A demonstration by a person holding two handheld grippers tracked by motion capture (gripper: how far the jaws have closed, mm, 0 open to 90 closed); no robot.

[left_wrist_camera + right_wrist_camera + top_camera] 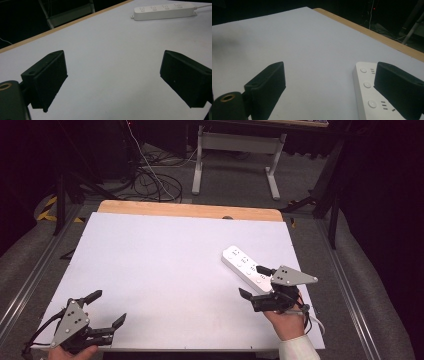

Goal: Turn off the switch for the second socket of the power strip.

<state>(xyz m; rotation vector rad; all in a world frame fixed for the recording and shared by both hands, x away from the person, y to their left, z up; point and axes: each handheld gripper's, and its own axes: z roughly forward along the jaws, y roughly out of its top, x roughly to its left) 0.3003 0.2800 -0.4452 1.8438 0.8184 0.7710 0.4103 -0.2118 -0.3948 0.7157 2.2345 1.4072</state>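
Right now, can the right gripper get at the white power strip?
Probably yes. The right gripper hangs right at the near end of the power strip, jaws open wide with nothing between them, and nothing lies in the way on the white table.

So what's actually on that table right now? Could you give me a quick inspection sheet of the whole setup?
Surface: white board on a wooden table, whose edge shows at the far side.
Job's things: white power strip lying flat on the right side of the board.
Clutter: nothing seen.
Grippers: left gripper at the near left corner, jaws wide open over bare board; right gripper by the near end of the power strip, jaws open, one jaw above the strip, nothing clamped.
Cables: strip's white cord runs off near the right hand; loose wires on the floor beyond the table.
Surroundings: dark room, grey carpet, white desk frame behind.
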